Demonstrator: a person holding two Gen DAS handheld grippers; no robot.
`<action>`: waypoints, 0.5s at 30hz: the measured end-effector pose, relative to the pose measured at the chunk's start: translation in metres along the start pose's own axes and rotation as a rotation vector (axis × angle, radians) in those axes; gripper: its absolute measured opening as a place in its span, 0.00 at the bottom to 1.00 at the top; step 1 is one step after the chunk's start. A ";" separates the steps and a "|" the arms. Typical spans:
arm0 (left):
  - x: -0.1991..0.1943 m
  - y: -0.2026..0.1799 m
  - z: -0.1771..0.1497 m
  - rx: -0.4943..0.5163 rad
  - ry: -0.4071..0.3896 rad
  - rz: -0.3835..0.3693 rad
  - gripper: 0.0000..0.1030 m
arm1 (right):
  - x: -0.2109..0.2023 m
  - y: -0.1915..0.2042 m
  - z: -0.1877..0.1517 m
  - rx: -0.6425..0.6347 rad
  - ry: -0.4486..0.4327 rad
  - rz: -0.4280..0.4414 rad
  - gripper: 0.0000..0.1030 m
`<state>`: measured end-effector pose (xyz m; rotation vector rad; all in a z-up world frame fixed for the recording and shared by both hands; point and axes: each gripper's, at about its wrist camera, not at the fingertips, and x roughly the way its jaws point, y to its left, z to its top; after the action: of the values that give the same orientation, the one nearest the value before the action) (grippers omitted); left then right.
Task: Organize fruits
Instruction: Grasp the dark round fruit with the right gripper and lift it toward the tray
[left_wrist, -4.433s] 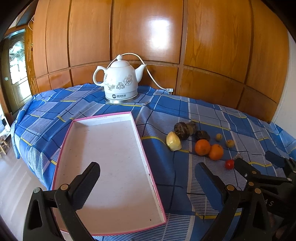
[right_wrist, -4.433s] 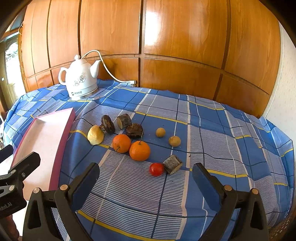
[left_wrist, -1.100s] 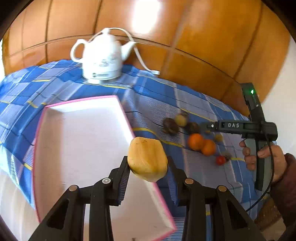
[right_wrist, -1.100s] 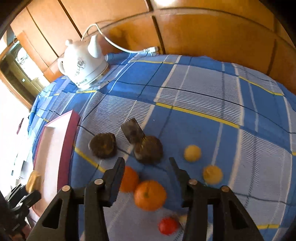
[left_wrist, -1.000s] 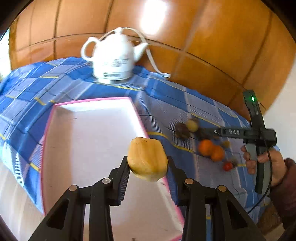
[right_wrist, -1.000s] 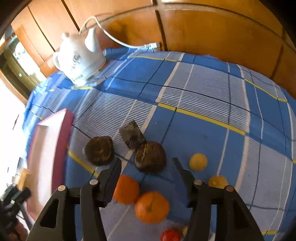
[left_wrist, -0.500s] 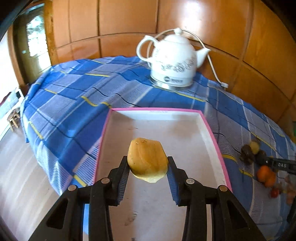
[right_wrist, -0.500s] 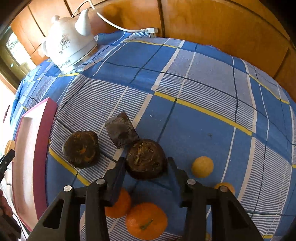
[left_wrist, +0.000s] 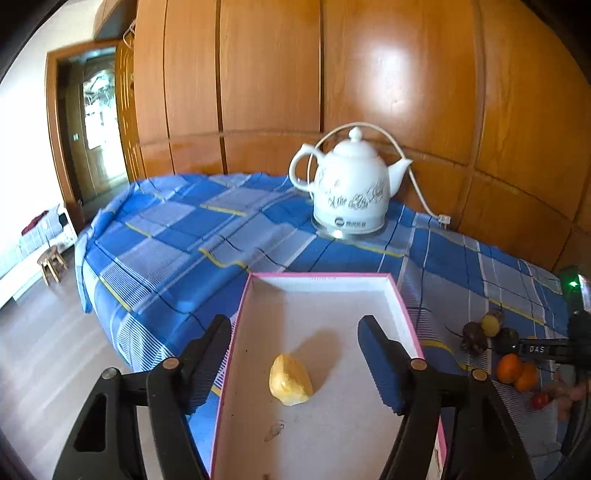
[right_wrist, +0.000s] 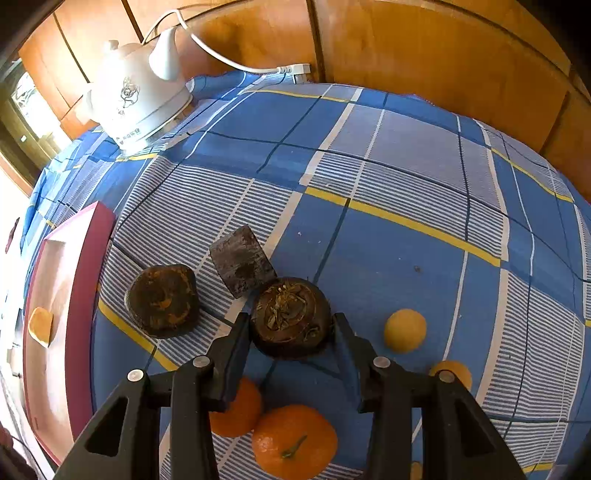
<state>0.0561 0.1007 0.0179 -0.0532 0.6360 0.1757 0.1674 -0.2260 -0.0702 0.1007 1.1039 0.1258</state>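
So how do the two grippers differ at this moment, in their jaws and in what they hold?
The left gripper has its jaws wide apart and holds nothing; the right gripper has its jaws close on both sides of a dark round fruit. The left one hangs over the pink tray, where a yellow fruit lies; the right one is over the blue cloth. Both have black fingers.

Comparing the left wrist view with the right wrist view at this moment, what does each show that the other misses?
Only the left wrist view shows the open left gripper above the tray's white floor, plus a doorway and a red fruit. Only the right wrist view shows the right gripper shut on a dark round fruit, beside a dark block-shaped piece. Both show the kettle, pink tray, yellow fruit in it, and oranges.
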 end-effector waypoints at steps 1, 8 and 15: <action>-0.005 -0.001 0.000 0.006 -0.013 0.010 0.70 | -0.002 0.000 -0.001 0.004 -0.007 0.001 0.43; -0.022 -0.002 -0.003 -0.001 -0.035 0.038 0.76 | -0.022 0.001 -0.005 0.018 -0.071 -0.003 0.43; -0.033 -0.023 -0.012 0.066 -0.023 -0.070 0.76 | -0.045 0.001 -0.003 0.047 -0.152 -0.012 0.43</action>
<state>0.0267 0.0718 0.0279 -0.0100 0.6160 0.0873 0.1444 -0.2319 -0.0318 0.1428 0.9554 0.0798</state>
